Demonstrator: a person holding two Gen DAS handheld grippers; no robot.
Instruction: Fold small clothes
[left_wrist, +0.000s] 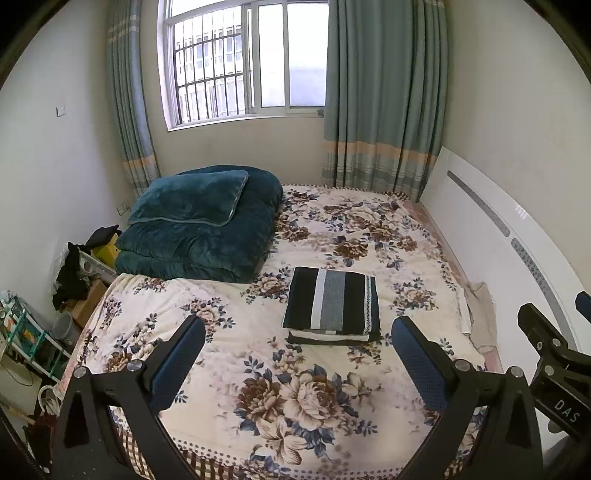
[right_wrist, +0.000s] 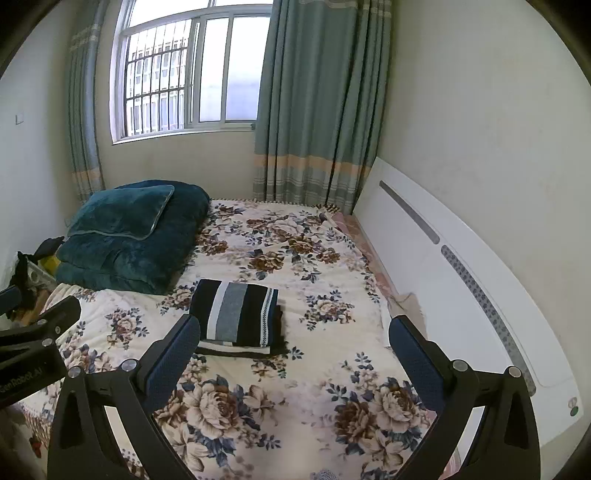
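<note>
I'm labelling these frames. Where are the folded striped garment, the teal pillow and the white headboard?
folded striped garment (left_wrist: 332, 299), left wrist view, on its grey centre stripe.
teal pillow (left_wrist: 192, 197), left wrist view, middle of its top face.
white headboard (right_wrist: 436, 266), right wrist view, on its plain white panel.

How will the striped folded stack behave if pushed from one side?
The stack is soft cloth, so it will probably buckle, not slide stiffly. Its top piece sits offset on the layer below and may shear off. The bedspread looks plush, so it likely drags.
</note>
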